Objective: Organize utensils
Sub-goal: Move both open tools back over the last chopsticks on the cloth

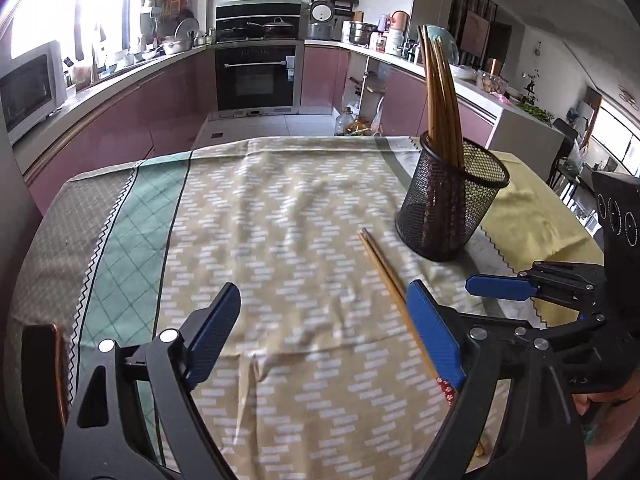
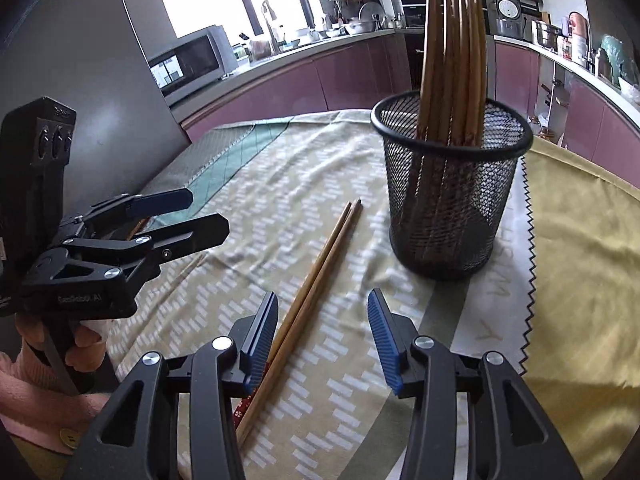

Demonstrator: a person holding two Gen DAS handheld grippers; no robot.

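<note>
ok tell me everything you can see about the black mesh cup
The black mesh cup is a round wire-mesh holder with a solid rolled rim and dark base. It stands upright on the tablecloth, near its zigzag edge. A bundle of wooden chopsticks stands inside, rising well above the rim. Nothing else touches it; a loose chopstick pair lies on the cloth close beside it.

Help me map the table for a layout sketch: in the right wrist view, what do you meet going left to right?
left gripper → pair of loose chopsticks lying on the patterned cloth → black mesh holder full of upright chopsticks → yellow cloth.
</note>
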